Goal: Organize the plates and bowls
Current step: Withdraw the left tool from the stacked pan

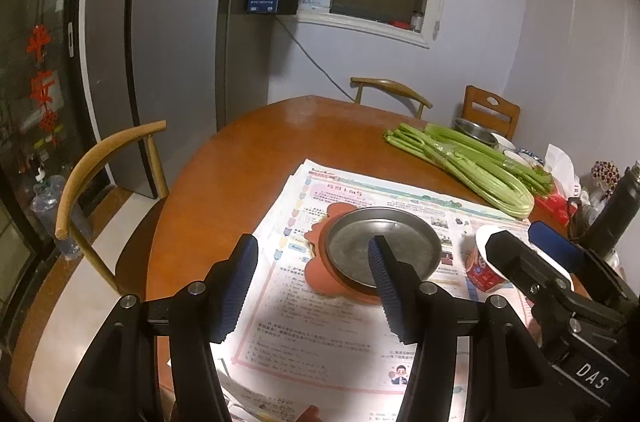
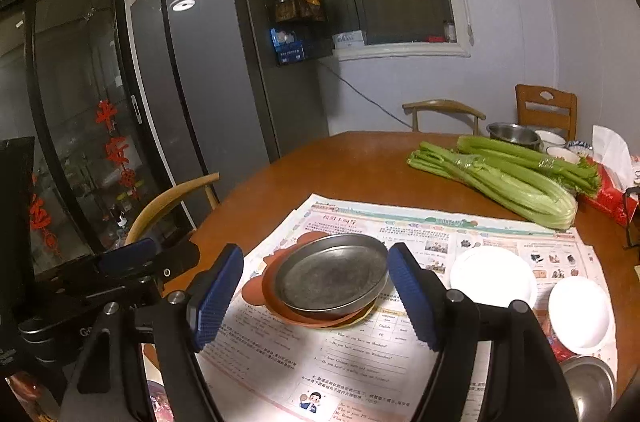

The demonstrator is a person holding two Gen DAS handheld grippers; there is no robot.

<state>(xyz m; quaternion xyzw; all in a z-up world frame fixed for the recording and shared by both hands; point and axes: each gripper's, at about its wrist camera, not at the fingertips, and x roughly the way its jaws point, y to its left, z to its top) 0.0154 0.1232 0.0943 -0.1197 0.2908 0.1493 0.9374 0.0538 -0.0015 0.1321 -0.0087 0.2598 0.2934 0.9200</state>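
Observation:
A metal plate (image 1: 384, 242) lies stacked on a red-brown flower-shaped plate (image 1: 324, 274) on the newspaper; both show in the right wrist view, the metal plate (image 2: 332, 274) and the red-brown plate (image 2: 272, 294). My left gripper (image 1: 316, 286) is open and empty, just short of the stack. My right gripper (image 2: 320, 302) is open and empty, its jaws on either side of the stack, above it. A white plate (image 2: 492, 278), a white-and-red bowl (image 2: 580, 314) and a metal bowl (image 2: 592, 386) lie to the right.
Newspaper (image 2: 360, 354) covers the near part of the round wooden table (image 1: 248, 174). Celery (image 2: 512, 174), a steel pot (image 2: 514, 134), small bowls and a tissue pack sit at the far right. Chairs (image 1: 108, 182) surround the table; a fridge (image 2: 216, 70) stands behind.

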